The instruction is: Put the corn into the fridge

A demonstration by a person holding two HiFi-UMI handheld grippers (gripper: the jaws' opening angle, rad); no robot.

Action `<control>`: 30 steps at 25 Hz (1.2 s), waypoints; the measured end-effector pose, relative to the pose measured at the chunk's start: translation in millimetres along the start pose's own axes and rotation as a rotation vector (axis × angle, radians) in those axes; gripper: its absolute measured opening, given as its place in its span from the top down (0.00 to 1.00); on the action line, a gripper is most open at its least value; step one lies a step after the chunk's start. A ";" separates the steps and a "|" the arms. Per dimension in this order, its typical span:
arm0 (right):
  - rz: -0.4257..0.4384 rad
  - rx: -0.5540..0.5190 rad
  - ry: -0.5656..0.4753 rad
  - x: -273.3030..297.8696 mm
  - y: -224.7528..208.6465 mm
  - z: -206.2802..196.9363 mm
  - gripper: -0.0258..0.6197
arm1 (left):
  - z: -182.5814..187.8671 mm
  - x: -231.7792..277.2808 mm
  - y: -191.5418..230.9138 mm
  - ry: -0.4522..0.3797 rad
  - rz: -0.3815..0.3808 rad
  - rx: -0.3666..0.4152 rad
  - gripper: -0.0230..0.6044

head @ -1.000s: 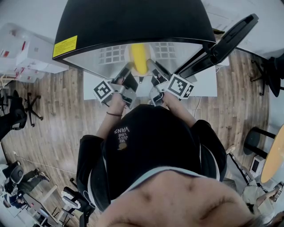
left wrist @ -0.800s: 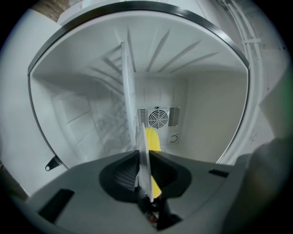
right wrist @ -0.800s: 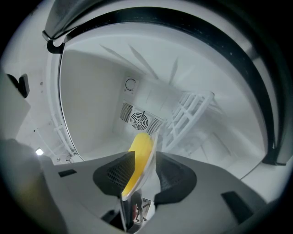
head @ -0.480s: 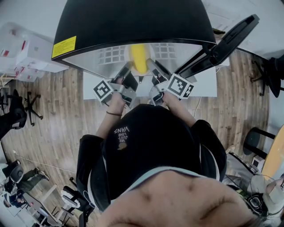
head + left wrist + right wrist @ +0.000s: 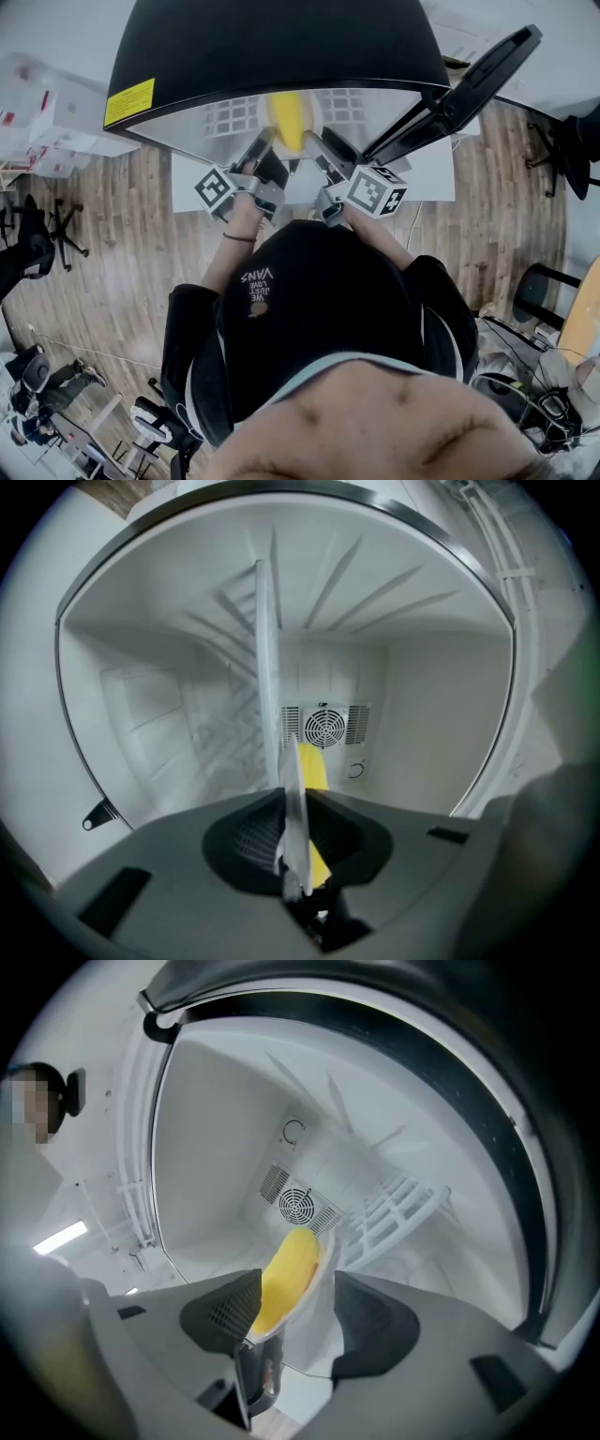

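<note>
The black-topped fridge (image 5: 281,47) fills the space ahead of both claws, its door (image 5: 469,80) swung wide out beyond the right claw's side. We look down over the person (image 5: 319,309) in a dark top, who stands on the wooden floor (image 5: 112,253) and reaches both tools level into the white cabinet. The left gripper (image 5: 298,803) has its jaws closed tight on the thin rim of a white plate (image 5: 292,841), which runs edge-on straight out from between its pads toward the back wall. The right gripper (image 5: 298,1288), close beside the left one, stands with its jaws spread wide. They have just been opening, and the near edge of the same plate lies in the gap between them, no longer clamped, with the right-hand pad well clear of it. A white wire rack (image 5: 398,1208) sits off to the right of the right claw's jaws, further in. The corn (image 5: 292,1255), a smooth yellow cob, lies on the plate inside the fridge. It is just past the tips of both claws and, seen from overhead, between them. Its far end points toward the round fan vent (image 5: 325,727) set in the rear wall dead ahead of the left gripper
</note>
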State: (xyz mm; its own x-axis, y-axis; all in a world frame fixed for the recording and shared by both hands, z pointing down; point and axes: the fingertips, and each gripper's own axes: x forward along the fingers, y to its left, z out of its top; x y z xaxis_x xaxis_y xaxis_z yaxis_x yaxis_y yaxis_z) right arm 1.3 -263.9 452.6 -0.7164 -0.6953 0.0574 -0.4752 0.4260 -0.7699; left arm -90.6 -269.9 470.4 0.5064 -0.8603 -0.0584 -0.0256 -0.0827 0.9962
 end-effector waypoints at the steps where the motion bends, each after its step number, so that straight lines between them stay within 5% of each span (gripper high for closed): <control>1: -0.001 -0.027 0.002 -1.0 1.9 -0.7 0.60 | 0.3 0.1 0.1 -0.001 0.000 0.001 0.89; 21: -0.052 -0.559 0.038 -11.4 28.4 -14.7 0.58 | 3.8 3.3 1.4 -0.008 -0.027 0.010 0.89; 30: -0.056 -0.668 0.059 -12.8 36.2 -28.0 0.83 | 3.7 3.6 2.7 0.003 -0.032 0.011 0.88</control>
State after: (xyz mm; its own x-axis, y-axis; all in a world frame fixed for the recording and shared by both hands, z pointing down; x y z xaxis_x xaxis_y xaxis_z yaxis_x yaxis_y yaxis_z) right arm -21.0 -223.4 441.8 -0.6989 -0.7024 0.1351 -0.7131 0.6698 -0.2072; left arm -92.0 -275.1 472.6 0.5094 -0.8558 -0.0899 -0.0189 -0.1156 0.9931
